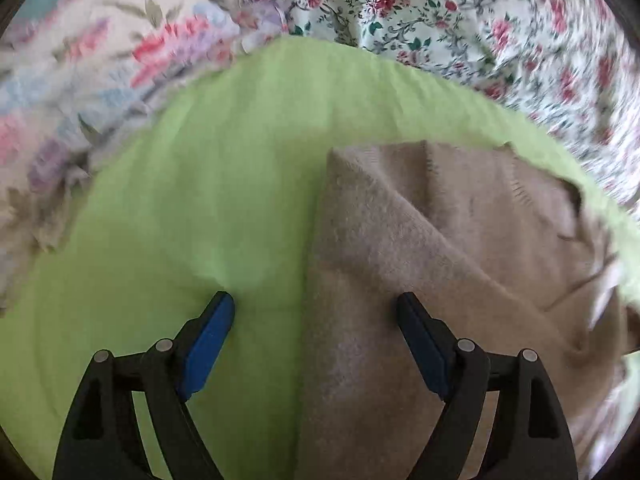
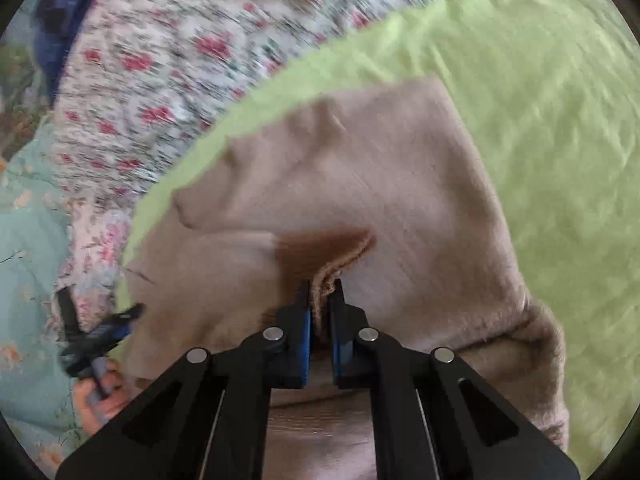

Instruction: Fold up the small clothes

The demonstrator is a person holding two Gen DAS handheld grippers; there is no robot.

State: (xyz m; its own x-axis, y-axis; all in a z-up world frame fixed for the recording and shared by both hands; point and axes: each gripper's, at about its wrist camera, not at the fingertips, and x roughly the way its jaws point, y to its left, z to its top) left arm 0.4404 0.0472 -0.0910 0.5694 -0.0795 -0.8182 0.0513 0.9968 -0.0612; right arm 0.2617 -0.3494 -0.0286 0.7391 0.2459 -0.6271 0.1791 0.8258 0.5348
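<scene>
A small beige knit garment lies on a light green cloth. In the left wrist view my left gripper is open, its left fingertip over the green cloth and its right fingertip over the garment's left edge. In the right wrist view my right gripper is shut on a pinched fold of the beige garment and lifts it a little. The left gripper also shows at the left edge of that view, held in a hand, blurred.
The green cloth lies on a floral bedspread with red roses. A second floral fabric in pink and lilac lies at the left. A pale teal patterned fabric shows at the far left of the right wrist view.
</scene>
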